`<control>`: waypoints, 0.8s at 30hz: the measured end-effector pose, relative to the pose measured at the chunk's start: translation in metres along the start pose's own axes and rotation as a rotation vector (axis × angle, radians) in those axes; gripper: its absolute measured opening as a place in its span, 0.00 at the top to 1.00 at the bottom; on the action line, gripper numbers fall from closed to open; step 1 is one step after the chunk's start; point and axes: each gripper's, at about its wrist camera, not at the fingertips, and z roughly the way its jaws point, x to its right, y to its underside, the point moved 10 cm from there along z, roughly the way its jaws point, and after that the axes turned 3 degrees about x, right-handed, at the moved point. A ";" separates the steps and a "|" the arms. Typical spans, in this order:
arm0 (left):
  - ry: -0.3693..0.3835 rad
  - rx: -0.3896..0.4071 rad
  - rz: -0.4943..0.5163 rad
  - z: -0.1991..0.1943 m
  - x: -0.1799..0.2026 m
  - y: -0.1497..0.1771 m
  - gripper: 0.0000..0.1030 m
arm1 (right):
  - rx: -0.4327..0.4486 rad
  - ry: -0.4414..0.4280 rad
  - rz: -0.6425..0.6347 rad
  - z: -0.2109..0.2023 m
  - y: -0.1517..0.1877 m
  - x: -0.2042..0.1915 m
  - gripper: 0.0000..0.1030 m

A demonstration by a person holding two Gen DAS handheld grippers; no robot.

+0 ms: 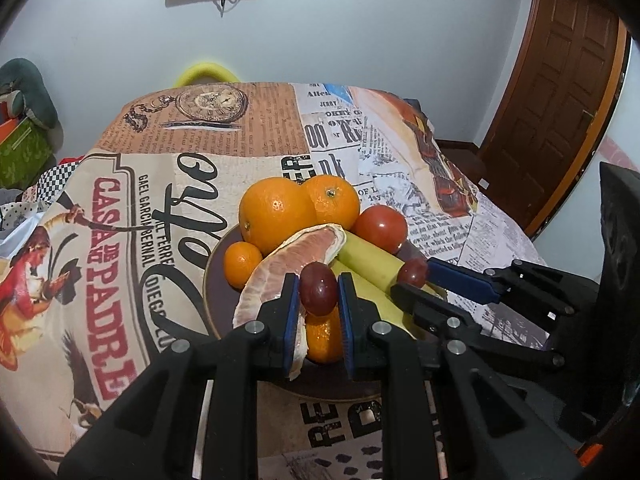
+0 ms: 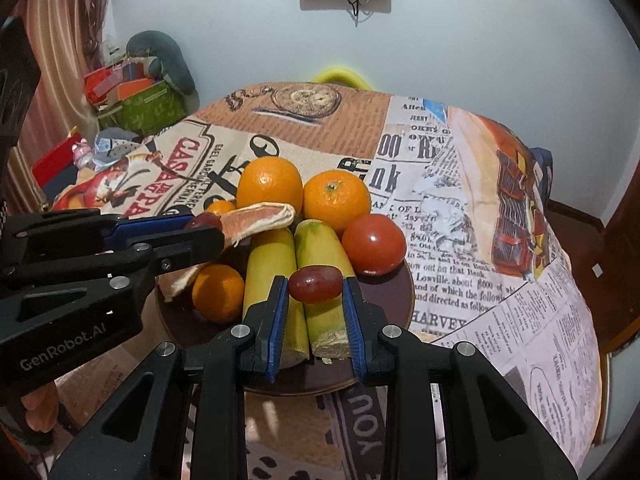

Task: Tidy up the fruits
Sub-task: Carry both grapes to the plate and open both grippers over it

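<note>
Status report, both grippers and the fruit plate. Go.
Left gripper shut on a red grape. Right gripper shut on another grape. Both over the loaded plate. Nothing in the way.

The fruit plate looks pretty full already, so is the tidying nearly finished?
Nearly, it seems. Done: oranges, a tomato, bananas and a pomelo wedge already sit on the dark plate. In hand: the left gripper pinches one red grape, the right gripper another grape, both over the plate. Left: setting those two grapes down.
</note>
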 end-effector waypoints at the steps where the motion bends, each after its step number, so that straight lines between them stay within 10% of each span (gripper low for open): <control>1: -0.001 0.001 0.002 0.000 0.000 0.000 0.83 | -0.001 -0.003 0.003 0.000 0.000 0.000 0.75; 24: -0.002 0.020 -0.056 -0.032 -0.010 -0.003 0.63 | 0.005 0.010 0.029 -0.017 -0.001 0.008 0.66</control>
